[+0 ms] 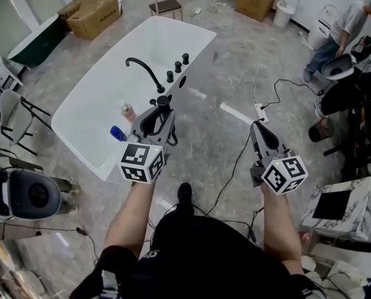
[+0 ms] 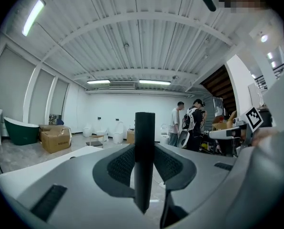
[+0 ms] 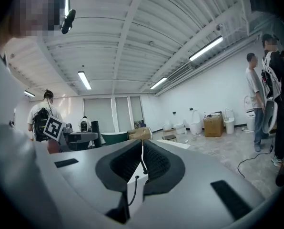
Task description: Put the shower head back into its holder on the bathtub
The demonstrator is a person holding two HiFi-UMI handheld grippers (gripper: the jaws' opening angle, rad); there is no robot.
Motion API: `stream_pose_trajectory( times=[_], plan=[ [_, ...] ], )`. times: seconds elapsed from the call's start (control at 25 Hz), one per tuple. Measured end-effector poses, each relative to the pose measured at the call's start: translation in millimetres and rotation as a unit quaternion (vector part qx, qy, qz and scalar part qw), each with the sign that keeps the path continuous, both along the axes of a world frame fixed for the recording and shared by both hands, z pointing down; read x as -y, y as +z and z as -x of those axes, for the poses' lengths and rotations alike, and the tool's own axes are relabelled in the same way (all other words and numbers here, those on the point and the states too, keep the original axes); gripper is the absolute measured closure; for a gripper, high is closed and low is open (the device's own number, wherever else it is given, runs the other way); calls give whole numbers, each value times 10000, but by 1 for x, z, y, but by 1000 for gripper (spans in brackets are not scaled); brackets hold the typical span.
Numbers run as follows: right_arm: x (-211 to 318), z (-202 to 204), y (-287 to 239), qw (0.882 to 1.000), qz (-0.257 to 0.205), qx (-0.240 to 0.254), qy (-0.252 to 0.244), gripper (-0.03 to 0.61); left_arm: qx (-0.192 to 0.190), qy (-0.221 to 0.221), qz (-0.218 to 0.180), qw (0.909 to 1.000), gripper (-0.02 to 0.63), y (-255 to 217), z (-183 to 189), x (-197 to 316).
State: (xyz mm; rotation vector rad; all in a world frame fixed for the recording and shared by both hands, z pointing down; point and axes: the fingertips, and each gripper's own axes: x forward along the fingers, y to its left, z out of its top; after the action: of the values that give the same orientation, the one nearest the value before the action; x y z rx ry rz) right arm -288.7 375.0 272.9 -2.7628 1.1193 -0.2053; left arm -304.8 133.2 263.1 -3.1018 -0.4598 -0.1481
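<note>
Black shower head (image 2: 144,161) — upright, gripped

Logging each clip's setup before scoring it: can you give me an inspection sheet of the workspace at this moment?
Surface: grey floor, with the white bathtub standing on it.
Job's things: black shower head held off the tub; faucet and knobs on the rim; holder not made out.
Clutter: bottle and blue item in the tub; cardboard boxes.
Grippers: left gripper closed on the shower head; right gripper jaws almost together, nothing between them.
Cables: black cable on the floor; white power strip.
Surroundings: person bending at right; chair; dark green tub.
</note>
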Motion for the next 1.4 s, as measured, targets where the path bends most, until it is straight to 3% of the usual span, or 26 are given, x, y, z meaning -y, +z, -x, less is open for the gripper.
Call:
stream_pose_trajectory(
  times=[0.28, 0.6, 1.04, 1.24, 1.4],
  plan=[
    [60, -73, -7, 9999, 2, 138, -39, 555, 46, 73, 162, 9998, 483, -3, -69, 53],
    [115, -121, -9, 9995, 17, 219, -220, 555, 121, 78, 371, 9992, 483, 1, -111, 95],
    [153, -173, -7, 9967, 71, 326, -738, 560, 130, -311, 454, 9984, 483, 2, -140, 125],
    [171, -215, 9, 9921, 56, 470, -1160, 560, 239, -517, 410, 9975, 483, 12, -177, 126],
    [176, -272, 22, 9879, 38, 545, -1454, 563, 419, -854, 397, 9947, 483, 26, -221, 130]
  ],
)
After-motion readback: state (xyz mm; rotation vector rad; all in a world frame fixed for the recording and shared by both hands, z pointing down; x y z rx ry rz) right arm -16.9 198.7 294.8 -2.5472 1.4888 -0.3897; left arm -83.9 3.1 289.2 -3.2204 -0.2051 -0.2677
